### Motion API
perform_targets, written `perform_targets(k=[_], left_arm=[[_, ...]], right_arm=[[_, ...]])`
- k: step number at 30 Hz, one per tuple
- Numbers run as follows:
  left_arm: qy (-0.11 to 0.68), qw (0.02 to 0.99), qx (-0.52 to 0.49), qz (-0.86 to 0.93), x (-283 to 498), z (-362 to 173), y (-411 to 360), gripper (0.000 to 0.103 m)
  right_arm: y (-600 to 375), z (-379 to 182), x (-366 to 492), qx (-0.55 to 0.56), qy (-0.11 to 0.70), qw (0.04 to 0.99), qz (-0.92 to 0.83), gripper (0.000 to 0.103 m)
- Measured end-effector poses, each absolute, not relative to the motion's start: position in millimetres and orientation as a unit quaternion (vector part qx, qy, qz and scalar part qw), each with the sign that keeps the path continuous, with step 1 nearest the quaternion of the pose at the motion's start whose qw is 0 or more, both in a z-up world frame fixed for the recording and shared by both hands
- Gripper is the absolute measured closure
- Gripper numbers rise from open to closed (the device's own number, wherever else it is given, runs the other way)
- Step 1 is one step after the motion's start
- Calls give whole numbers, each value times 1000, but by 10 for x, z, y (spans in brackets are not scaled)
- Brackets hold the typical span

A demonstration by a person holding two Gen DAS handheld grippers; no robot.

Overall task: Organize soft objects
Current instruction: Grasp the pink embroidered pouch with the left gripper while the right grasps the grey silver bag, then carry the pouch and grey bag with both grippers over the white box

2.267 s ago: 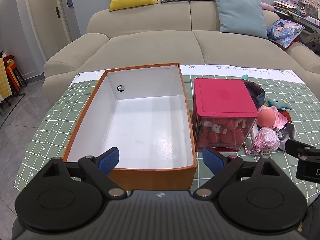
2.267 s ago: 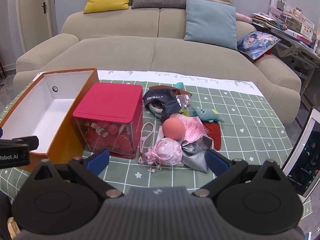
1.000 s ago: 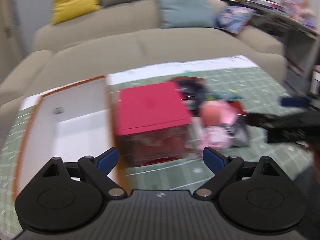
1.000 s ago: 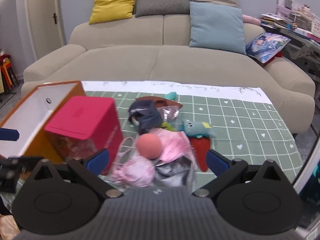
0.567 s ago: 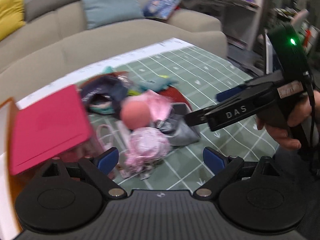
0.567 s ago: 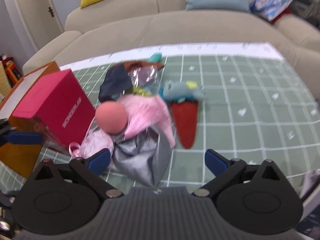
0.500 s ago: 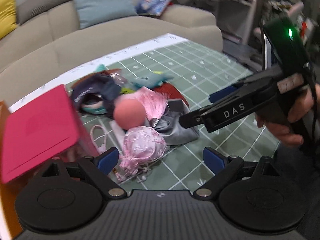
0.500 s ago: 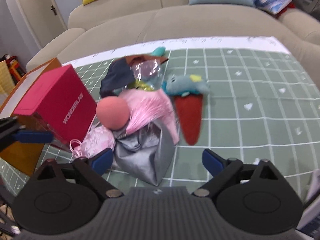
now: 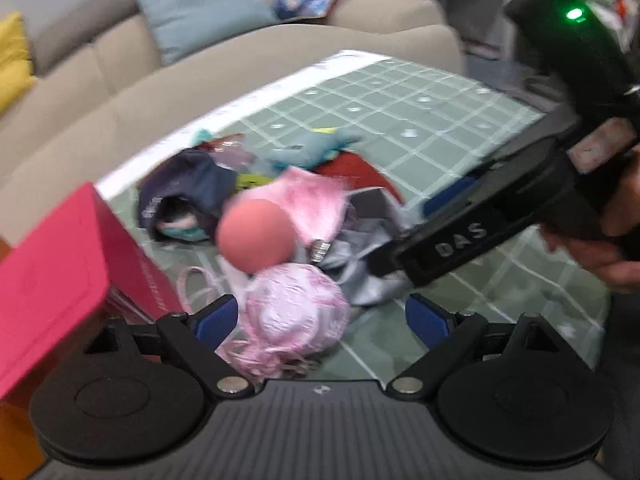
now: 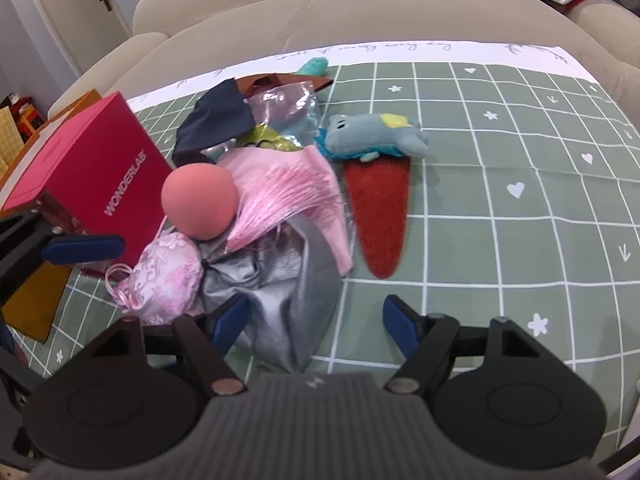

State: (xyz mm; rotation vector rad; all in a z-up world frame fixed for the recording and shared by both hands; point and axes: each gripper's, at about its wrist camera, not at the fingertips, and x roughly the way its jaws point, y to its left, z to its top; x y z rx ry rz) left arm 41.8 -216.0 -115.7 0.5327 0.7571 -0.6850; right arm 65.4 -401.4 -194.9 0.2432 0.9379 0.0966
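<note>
Nothing sorted yet: my right tongs (image 10: 312,320) closing around the grey pouch (image 10: 276,292), left tongs (image 9: 320,318) spread over the pink pouch (image 9: 296,312).

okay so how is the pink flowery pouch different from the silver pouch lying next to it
The pink flowery pouch is round and stuffed full, while the silver pouch lies slack and crumpled. The pink one has a floral pattern and looped pink cords; the silver one is plain, shiny fabric. The pink pouch sits nearer the red box; the silver one lies between the right gripper's closing jaws, not yet pinched. Both are soft, cinched pouches, touching each other.
</note>
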Motion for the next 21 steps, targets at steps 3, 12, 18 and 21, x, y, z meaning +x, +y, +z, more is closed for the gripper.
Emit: perform_targets(k=[3,12,18,21], left_arm=[[353,851,276,-274,420,-1224,-2263,0],[326,857,325,-231,421,-1386,-2424,2],[390,850,258,-242,522,-1422,-2305,35],[400,848,239,-254,544,-1408,-2255,46]], right_arm=[[-4032,-1945,655,117,448,885,44,33],[-4014,-1962,682,122,437,889,63,64],[-4032,-1980,633,133,435,888,59,100],[-4050,-1934,594,136,428,892,55,102]])
